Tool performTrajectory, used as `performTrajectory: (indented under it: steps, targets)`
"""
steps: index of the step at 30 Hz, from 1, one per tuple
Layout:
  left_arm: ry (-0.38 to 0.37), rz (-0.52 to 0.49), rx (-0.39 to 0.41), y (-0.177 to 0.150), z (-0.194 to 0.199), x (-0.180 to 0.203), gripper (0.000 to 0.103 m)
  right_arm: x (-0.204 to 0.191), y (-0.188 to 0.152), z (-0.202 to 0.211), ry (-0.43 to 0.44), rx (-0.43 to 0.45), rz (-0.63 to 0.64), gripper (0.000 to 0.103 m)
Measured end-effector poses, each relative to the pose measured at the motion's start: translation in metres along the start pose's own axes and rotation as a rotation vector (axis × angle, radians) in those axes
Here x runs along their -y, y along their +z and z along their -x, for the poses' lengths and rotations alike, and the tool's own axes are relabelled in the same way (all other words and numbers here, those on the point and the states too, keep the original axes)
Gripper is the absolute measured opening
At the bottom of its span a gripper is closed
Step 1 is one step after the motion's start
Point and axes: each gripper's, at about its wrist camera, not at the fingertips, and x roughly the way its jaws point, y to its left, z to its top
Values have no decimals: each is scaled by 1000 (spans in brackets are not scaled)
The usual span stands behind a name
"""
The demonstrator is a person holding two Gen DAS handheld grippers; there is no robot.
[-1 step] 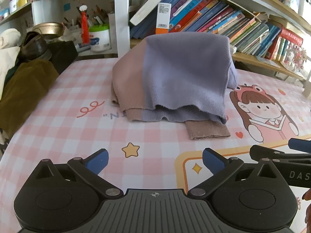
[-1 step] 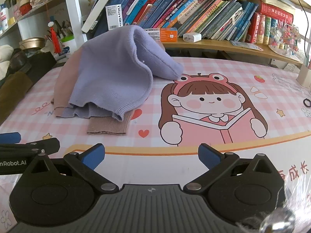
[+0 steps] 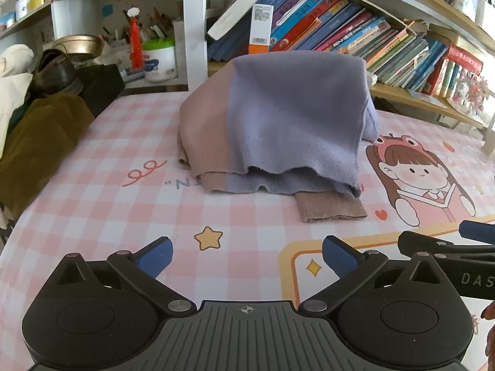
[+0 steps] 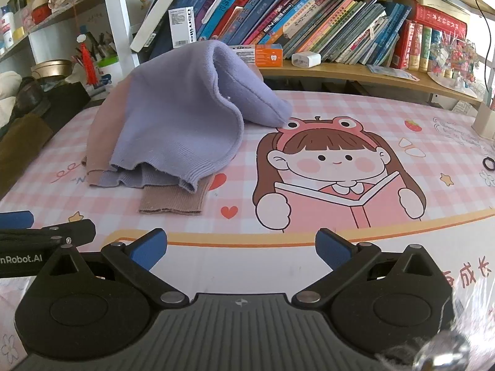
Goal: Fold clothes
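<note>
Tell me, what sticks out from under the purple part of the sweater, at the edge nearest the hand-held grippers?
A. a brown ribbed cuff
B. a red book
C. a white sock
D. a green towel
A: a brown ribbed cuff lies flat on the pink checked table cover, poking out beneath the hem of the purple and brown sweater; the right wrist view shows it too.

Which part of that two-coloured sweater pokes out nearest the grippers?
The brownish-pink ribbed cuff, lying flat on the checked mat below the purple hem. Every other part sits farther back in the heap.
</note>
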Motion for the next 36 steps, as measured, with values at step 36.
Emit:
performTrajectory:
  steps: [36]
  targets:
    - [-14,11,-15,1,-7,-7,103,1,0,-3,1,-31,-24,103]
